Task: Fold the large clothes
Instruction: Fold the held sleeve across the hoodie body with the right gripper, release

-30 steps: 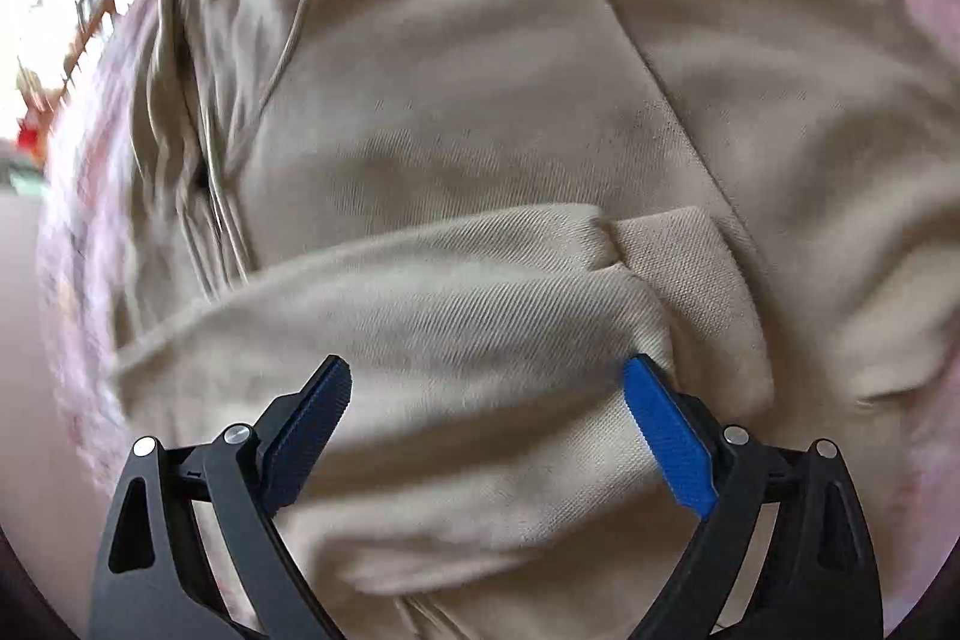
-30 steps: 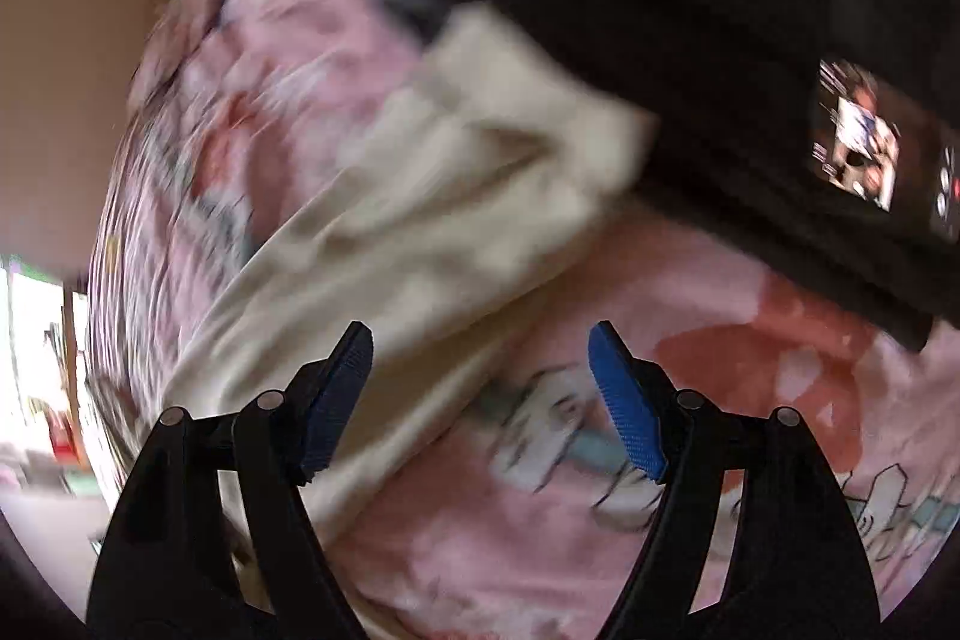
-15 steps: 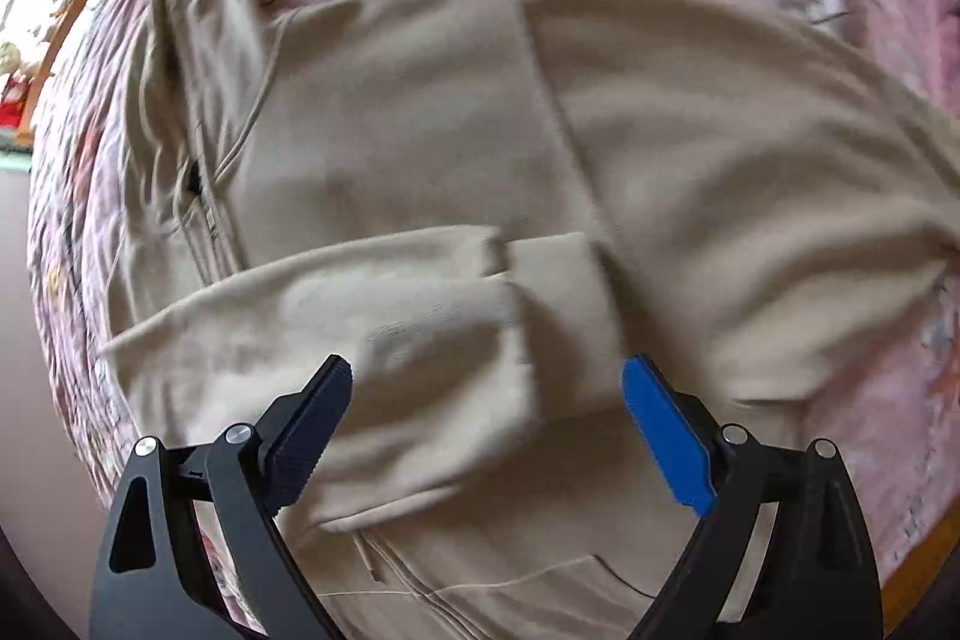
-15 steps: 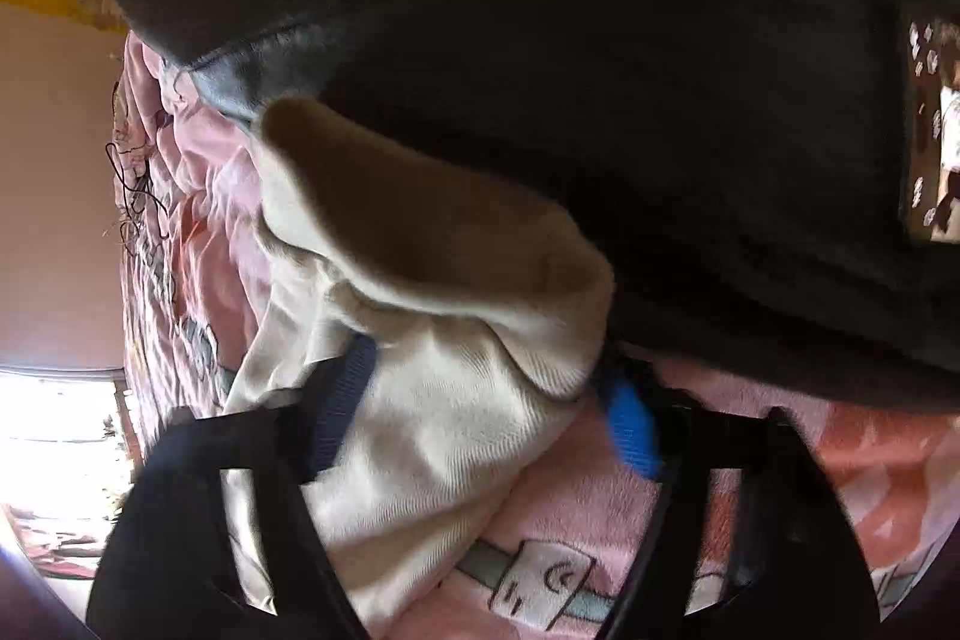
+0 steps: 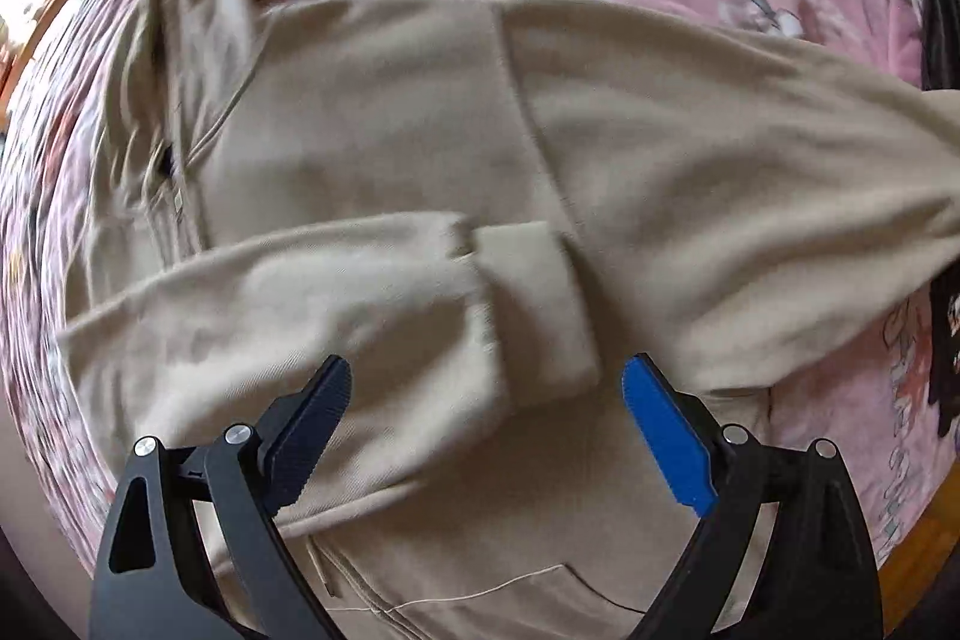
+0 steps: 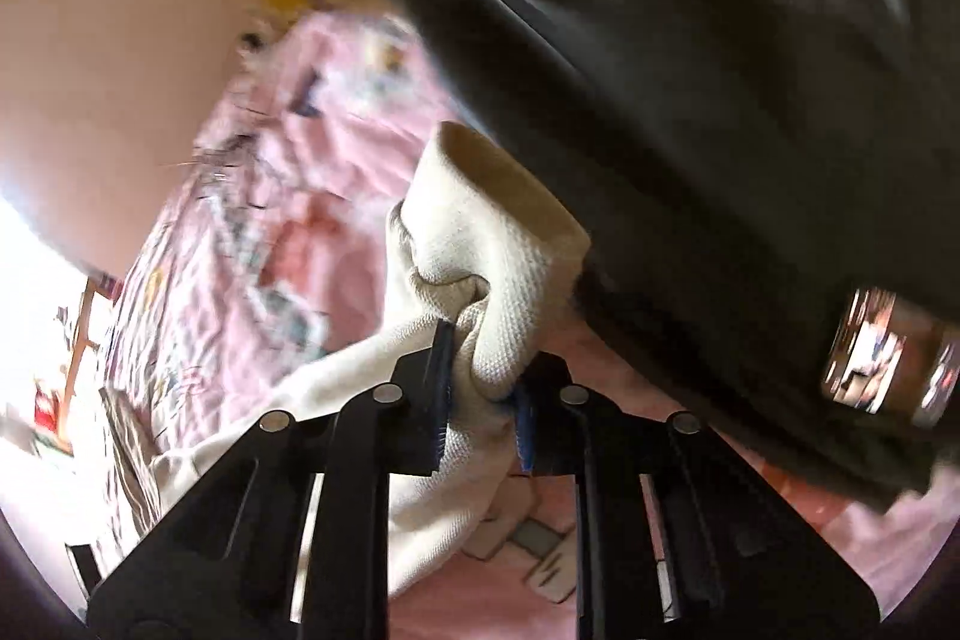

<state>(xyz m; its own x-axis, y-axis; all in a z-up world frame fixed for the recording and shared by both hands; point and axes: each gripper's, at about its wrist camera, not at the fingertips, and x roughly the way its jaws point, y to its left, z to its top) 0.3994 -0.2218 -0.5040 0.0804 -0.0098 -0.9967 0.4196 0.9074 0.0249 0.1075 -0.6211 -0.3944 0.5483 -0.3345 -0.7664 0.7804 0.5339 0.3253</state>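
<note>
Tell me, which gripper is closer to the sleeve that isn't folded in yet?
Right. The right gripper has just closed on that sleeve's cuff and pinches it. The left gripper hangs open above the beige hoodie, over the sleeve already folded across it.

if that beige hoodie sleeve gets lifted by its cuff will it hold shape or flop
Likely flop: the cuff bunches and creases between the right gripper fingers. The sleeve probably trails, draping softly from the hoodie. Slipping seems unlikely; the ribbed knit looks grippy.
</note>
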